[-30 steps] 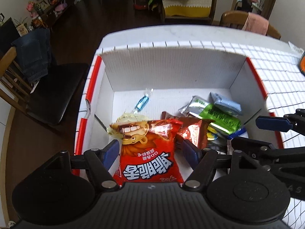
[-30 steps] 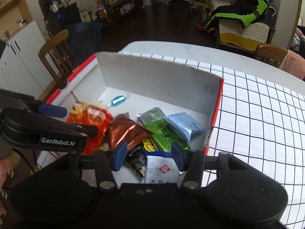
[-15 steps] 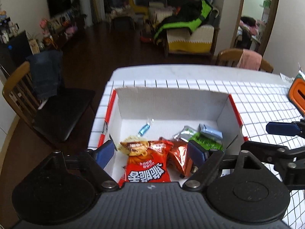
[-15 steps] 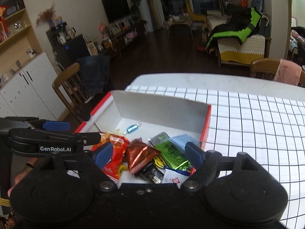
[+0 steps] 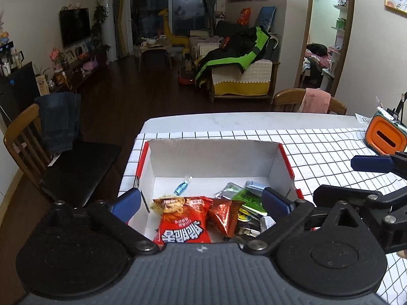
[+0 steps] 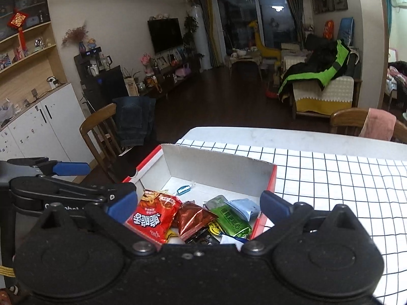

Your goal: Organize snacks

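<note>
Snacks lie heaped in the near end of a white cardboard box with red outer sides [image 5: 211, 160] that stands open on the tabletop with a black-grid white cloth [image 5: 318, 147]: a red crinkly chip bag with white lettering [image 5: 184, 225] on the left, a shiny copper-red foil packet [image 5: 223, 214] just beside it, a bright green flat packet [image 5: 250, 199] overlapping a pale blue pouch [image 5: 255, 185] and a silver-green sachet [image 5: 229, 188] toward the right, with dark and yellow wrappers partly hidden under them. A small blue twist-wrapped candy [image 5: 182, 186] lies apart on the bare box floor, nearer the far wall. The left gripper [image 5: 201, 203] hangs above the near edge of the box, its jaws having just been opening and now spread wide with nothing pressed between the blue pads [image 5: 127, 203]; the chip bag rests below them in the box. The right gripper [image 6: 197, 204] hangs likewise over the pile, its jaws also just opened to full spread and holding nothing. An orange rounded case [image 5: 385, 137] sits at the tabletop's right edge, well apart from the box. Wooden chairs [image 5: 25, 142] stand around the tabletop
</note>
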A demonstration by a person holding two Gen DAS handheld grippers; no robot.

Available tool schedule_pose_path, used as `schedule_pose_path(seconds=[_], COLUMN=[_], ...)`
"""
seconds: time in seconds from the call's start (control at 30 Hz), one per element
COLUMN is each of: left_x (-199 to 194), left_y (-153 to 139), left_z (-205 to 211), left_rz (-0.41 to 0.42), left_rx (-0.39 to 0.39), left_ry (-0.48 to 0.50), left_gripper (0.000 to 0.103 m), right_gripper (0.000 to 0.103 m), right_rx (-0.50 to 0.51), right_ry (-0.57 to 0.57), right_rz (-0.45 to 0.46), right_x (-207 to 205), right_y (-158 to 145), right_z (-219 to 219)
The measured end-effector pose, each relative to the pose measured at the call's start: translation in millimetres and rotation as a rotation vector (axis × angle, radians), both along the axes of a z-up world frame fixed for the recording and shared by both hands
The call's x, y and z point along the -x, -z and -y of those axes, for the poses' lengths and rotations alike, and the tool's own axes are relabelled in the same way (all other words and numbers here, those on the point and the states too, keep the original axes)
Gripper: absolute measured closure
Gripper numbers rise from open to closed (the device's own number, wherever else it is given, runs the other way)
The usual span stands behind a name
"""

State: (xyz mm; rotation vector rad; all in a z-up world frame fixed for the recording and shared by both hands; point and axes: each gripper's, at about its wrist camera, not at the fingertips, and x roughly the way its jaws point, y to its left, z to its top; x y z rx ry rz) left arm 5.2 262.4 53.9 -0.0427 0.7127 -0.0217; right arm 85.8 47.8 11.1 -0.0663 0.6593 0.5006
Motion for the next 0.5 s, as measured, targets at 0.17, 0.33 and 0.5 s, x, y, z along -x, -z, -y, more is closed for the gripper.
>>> schedule_pose_path(seconds=[0.17,0.33,0.5], left_x=[4.3,11.1,15.6], left_y=[-2.0,-3.3,-3.1], left_z=[2.5,-1.0,2.3], left_rz=[-0.005,-0.025,-0.023], left_rx=[-0.017,0.031,0.018], left_ry=[-0.004,0.008,0.008], left_gripper=[0.000,0.000,0.000], right_gripper=[0.000,0.000,0.000], right_rx=[0.011,0.002,-0.017], right_ry=[-0.017,-0.018,-0.015], right_rz=[0.024,0.013,-0.011], right_x=[4.6,7.9,9.4], right_y=[-5.4,-5.6,-5.4], right_z=[0.6,3.3,8.1])
